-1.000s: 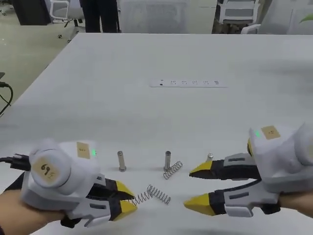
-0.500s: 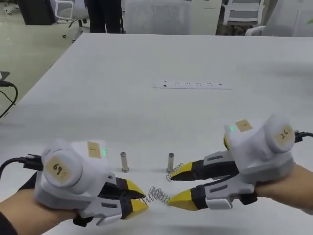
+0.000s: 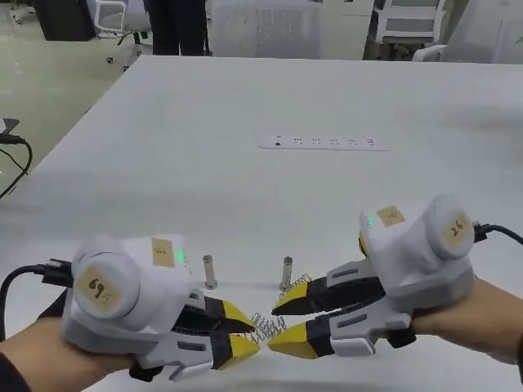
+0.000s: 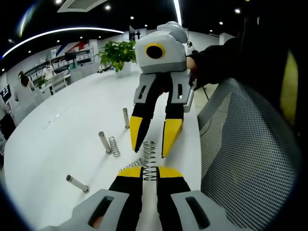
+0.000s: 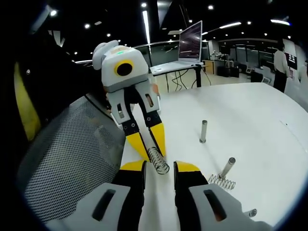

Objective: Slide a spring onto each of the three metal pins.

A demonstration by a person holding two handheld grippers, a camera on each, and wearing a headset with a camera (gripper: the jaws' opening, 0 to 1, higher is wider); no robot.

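Two upright metal pins (image 3: 209,272) (image 3: 286,273) stand on the white table (image 3: 270,196); my right gripper hides the third in the head view, but it shows in the left gripper view (image 4: 126,118). One loose spring (image 3: 296,283) lies against the middle pin. My left gripper (image 3: 242,333) is shut on one end of a spring (image 4: 149,156) just above the table. Facing it, my right gripper (image 3: 280,325) is open, its fingertips on either side of that spring's free end (image 5: 160,162). Another spring (image 4: 130,167) lies beside the left jaws.
A white power strip (image 3: 323,142) lies mid-table. Office chairs (image 3: 110,16) and a person's legs stand past the far edge. A black cable (image 3: 15,159) hangs off the left side. A mesh chair back (image 4: 240,144) is close behind the near edge.
My right gripper has swung left to meet the left one, narrowed its jaws around the spring's free end, and now covers the third pin. The left gripper has barely moved.
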